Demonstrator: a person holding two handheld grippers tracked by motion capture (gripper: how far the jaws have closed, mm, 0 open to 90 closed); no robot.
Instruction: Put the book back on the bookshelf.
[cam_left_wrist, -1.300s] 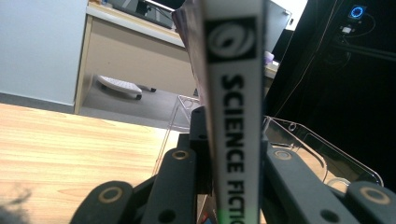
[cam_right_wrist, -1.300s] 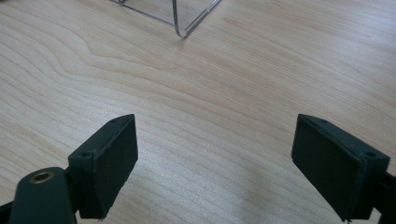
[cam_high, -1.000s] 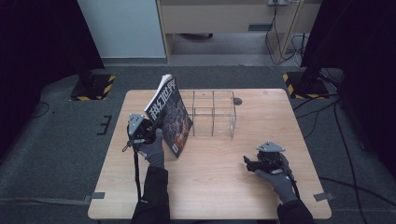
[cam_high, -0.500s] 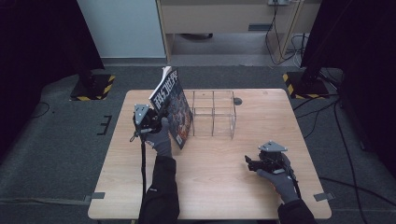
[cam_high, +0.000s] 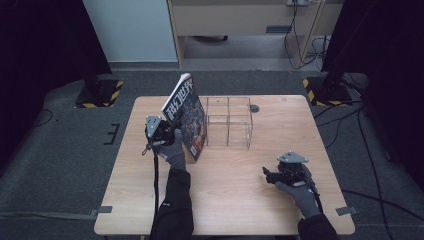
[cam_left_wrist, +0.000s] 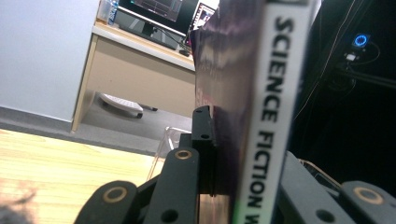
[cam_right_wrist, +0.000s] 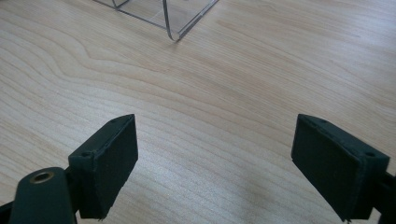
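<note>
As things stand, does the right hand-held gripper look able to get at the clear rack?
Probably yes: the right hand-held gripper is open and empty, and only bare table lies between it and the clear rack.

Magazine spine lettering cut off at bottom edge

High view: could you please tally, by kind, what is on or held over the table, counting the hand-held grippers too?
Magazine: 1
Clear divided rack: 1
Hand-held gripper: 2, the left hand-held gripper shut on the magazine and the right hand-held gripper open over bare wood
Total: 4
</note>
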